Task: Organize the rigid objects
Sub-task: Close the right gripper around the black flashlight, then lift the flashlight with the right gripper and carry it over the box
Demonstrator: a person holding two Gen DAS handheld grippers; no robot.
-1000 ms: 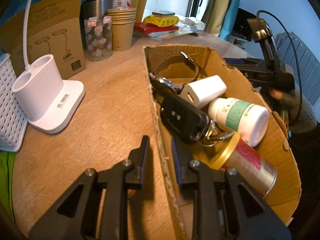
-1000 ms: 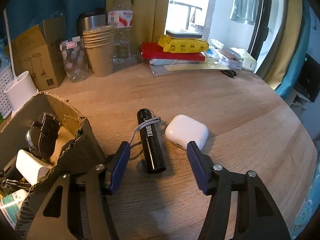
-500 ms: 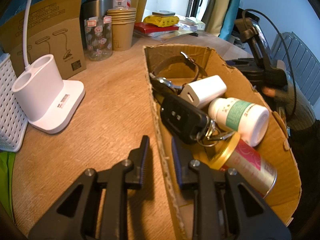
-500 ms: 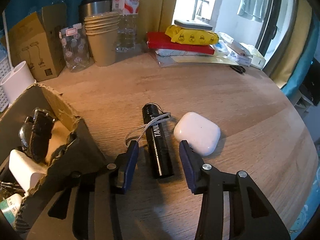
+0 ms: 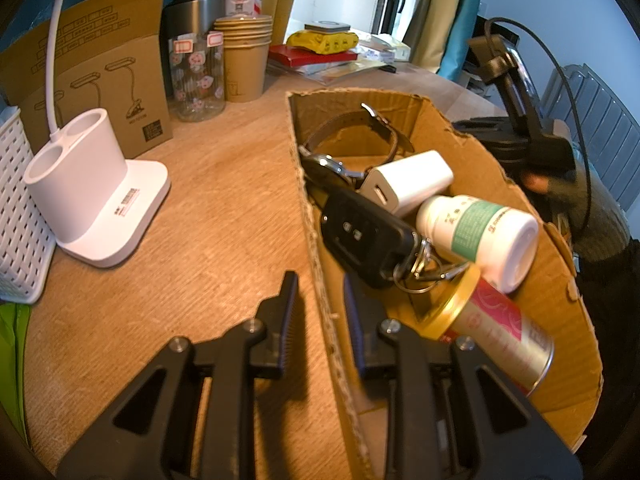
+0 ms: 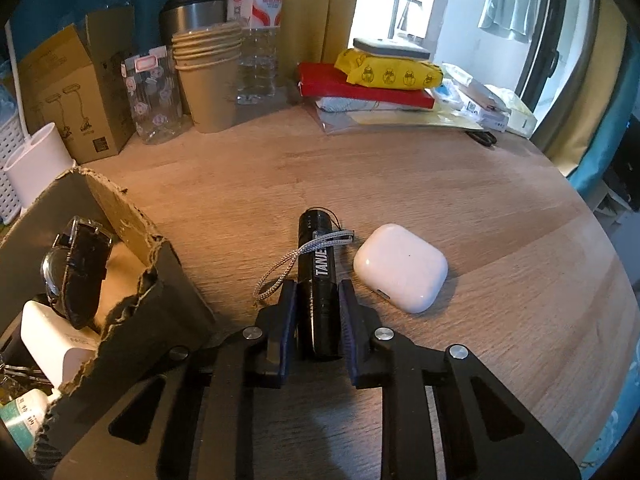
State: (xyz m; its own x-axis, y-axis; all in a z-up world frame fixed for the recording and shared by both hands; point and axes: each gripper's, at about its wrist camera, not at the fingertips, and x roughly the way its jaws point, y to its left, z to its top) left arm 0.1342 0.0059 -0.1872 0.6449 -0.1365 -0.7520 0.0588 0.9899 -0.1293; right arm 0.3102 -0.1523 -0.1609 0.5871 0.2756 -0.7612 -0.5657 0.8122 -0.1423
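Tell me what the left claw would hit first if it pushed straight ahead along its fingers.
The left claw straddles the brown cardboard box's near wall, so it would slide along that wall; its inner finger would probably reach the black car key fob first.

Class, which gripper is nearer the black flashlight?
Right. The right gripper straddles the flashlight; the left gripper straddles the cardboard box wall, away from it.

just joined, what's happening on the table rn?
A person is sorting small items into a cardboard box. The left tool straddles the box's near wall, steadying it. The right tool is closed around a black flashlight lying on the table, not yet lifted. A white earbuds case sits beside it, untouched. Already in the box: a watch, white charger, car key, pill bottle and a gold-capped can.
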